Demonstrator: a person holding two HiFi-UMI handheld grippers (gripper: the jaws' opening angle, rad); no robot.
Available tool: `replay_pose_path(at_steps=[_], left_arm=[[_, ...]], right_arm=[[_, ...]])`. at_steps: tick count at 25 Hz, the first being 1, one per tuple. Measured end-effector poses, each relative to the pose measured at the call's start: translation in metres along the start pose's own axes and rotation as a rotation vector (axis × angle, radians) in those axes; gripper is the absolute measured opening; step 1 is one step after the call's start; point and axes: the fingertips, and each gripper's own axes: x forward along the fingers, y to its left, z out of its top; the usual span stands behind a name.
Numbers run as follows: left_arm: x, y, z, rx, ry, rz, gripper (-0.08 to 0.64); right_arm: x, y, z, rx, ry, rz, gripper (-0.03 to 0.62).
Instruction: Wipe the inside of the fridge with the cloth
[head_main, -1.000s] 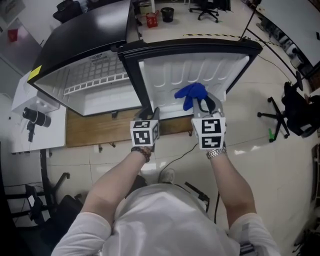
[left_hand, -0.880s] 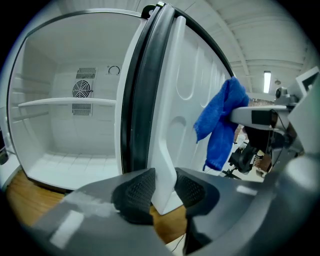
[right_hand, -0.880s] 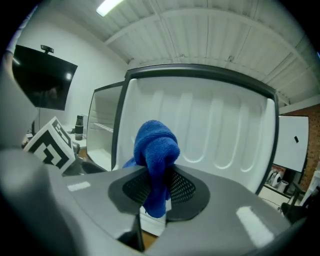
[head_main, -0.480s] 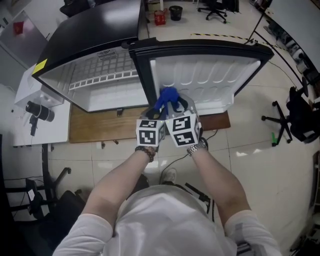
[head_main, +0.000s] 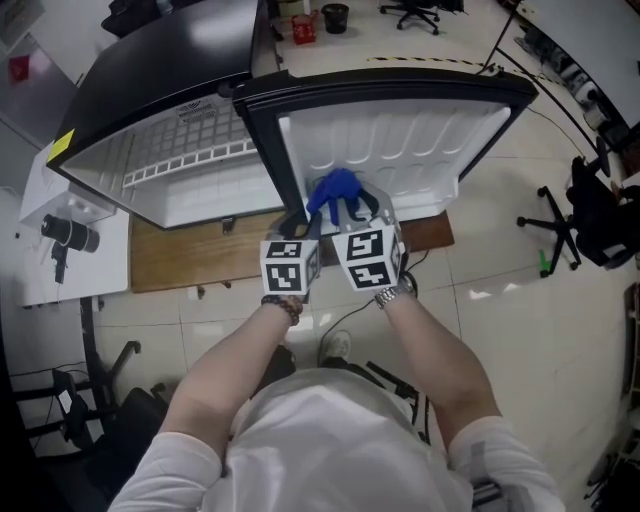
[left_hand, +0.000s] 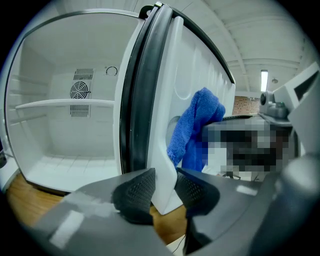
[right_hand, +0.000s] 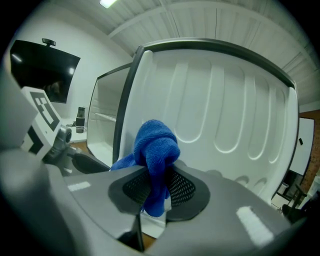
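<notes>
Blue cloth (right_hand: 152, 150) in right hand-held gripper (right_hand: 155, 189); left hand-held gripper (left_hand: 164, 189) clamps fridge door (head_main: 400, 150); wooden board (head_main: 180, 255) beneath

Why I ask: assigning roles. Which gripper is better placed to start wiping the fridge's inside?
Right. The right gripper is shut on the blue cloth; the left gripper is clamped on the fridge door.

One fridge (head_main: 170, 70) with one open door (head_main: 400, 140). One blue cloth (head_main: 335, 192). Two claws, the left claw (head_main: 294, 226) and the right claw (head_main: 346, 212). One black camera (head_main: 68, 235), one black bin (head_main: 335, 17), one red container (head_main: 303, 32).
</notes>
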Motion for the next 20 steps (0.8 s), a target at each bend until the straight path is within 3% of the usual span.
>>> replay_pose_path(at_steps=[20], left_arm=[[0.0, 0.001, -0.002, 0.004, 0.002, 0.012, 0.118]], right_arm=[[-0.03, -0.119, -0.046, 0.073, 0.061, -0.232, 0.072]])
